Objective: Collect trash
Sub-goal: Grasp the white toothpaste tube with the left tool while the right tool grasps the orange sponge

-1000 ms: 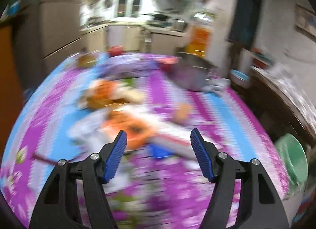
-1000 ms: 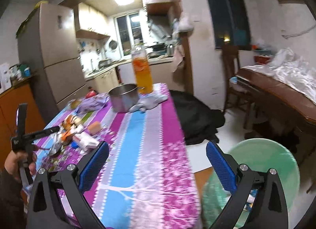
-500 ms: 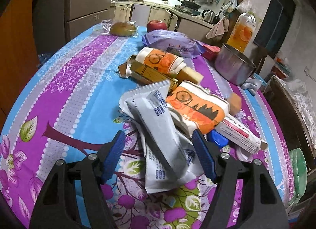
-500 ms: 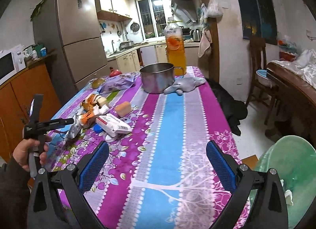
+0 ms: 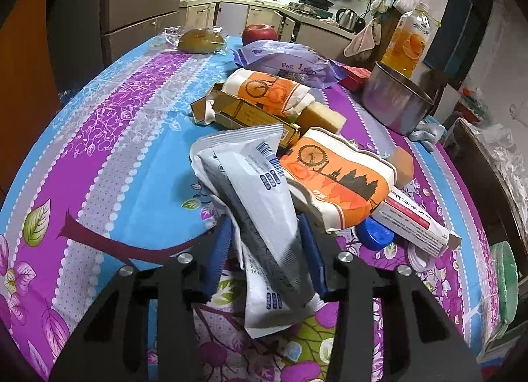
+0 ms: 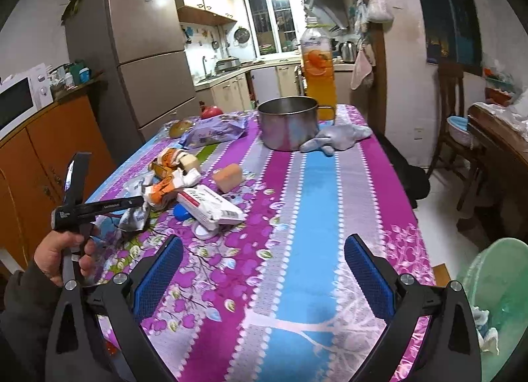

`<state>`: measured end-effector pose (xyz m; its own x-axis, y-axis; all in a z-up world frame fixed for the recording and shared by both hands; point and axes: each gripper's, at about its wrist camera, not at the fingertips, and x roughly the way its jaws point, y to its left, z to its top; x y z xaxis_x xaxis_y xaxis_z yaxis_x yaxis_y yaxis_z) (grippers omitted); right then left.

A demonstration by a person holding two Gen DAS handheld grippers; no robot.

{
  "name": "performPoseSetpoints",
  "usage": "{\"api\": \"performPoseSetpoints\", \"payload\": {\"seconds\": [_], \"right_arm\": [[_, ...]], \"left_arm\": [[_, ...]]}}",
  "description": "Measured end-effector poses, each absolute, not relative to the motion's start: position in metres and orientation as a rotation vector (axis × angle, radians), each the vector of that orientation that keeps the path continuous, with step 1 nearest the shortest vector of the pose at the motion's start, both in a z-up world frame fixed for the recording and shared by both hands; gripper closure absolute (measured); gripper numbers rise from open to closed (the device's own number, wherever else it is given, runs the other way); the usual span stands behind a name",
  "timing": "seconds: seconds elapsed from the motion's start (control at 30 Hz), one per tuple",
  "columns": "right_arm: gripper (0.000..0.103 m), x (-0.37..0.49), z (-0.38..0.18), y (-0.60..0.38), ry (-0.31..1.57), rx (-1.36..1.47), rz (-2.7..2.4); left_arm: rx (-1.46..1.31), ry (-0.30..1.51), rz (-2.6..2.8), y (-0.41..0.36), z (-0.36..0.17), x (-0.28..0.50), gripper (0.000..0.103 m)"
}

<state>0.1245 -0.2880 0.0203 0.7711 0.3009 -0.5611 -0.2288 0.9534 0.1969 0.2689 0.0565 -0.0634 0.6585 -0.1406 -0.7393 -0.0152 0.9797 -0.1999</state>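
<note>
A pile of trash lies on the purple and blue tablecloth [image 5: 109, 138]. My left gripper [image 5: 269, 233] is shut on a crumpled white and grey wrapper [image 5: 260, 190] at the near end of the pile. Behind it lie an orange printed wrapper [image 5: 333, 180], a white and red box [image 5: 415, 223], a blue cap [image 5: 376, 233] and yellow boxes [image 5: 250, 118]. My right gripper [image 6: 262, 273] is open and empty above the table's right side. The green trash bin [image 6: 495, 286] stands on the floor at lower right. In the right wrist view the left gripper [image 6: 138, 207] holds the wrapper [image 6: 135, 217].
A steel pot [image 6: 287, 121], an orange juice bottle [image 6: 318, 68], a grey glove [image 6: 340, 138], a purple bag [image 6: 214, 131], a red apple [image 5: 259, 34] and a wrapped bun [image 5: 201, 40] stand at the far end. A dark wooden table [image 6: 495, 144] and chair [image 6: 452, 111] are to the right.
My left gripper has moved forward onto the white and grey wrapper and closed on it. My right gripper has stayed open, with the view shifting slightly.
</note>
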Motion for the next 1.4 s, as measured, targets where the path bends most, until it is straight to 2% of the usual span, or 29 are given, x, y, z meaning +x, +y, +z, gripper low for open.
{"api": "performPoseSetpoints", "payload": {"seconds": [0.1,0.17,0.23,0.43,0.57,0.9,0.93,1.0,1.07,1.23,1.4], "right_arm": [[0.017,0.137,0.022,-0.279,0.642,0.130,0.325],[0.030,0.152,0.020,-0.274,0.668,0.150,0.343],[0.050,0.166,0.018,-0.268,0.690,0.166,0.355],[0.051,0.247,0.001,-0.231,0.810,0.270,0.406],[0.036,0.308,-0.011,-0.187,0.893,0.313,0.383],[0.035,0.380,-0.043,-0.137,1.024,0.194,0.188],[0.037,0.382,-0.046,-0.132,1.030,0.172,0.176],[0.052,0.383,-0.051,-0.128,1.036,0.145,0.172],[0.058,0.382,-0.053,-0.127,1.027,0.134,0.168],[0.064,0.357,-0.037,-0.127,0.933,0.075,0.205],[0.065,0.291,0.011,-0.121,0.668,-0.051,0.244]], "left_arm": [[-0.193,0.840,-0.075,0.057,-0.063,0.266,0.071],[-0.199,0.837,-0.079,0.059,-0.062,0.263,0.077],[-0.196,0.832,-0.082,0.060,-0.061,0.261,0.078],[-0.202,0.796,-0.091,0.067,-0.051,0.253,0.079],[-0.210,0.789,-0.101,0.071,-0.049,0.254,0.079],[-0.228,0.783,-0.106,0.085,-0.051,0.265,0.081],[-0.231,0.785,-0.110,0.086,-0.052,0.266,0.081],[-0.235,0.789,-0.120,0.085,-0.054,0.268,0.081],[-0.232,0.791,-0.134,0.083,-0.055,0.268,0.081],[-0.229,0.787,-0.145,0.080,-0.058,0.267,0.083],[-0.188,0.724,-0.130,0.069,-0.045,0.250,0.084]]}}
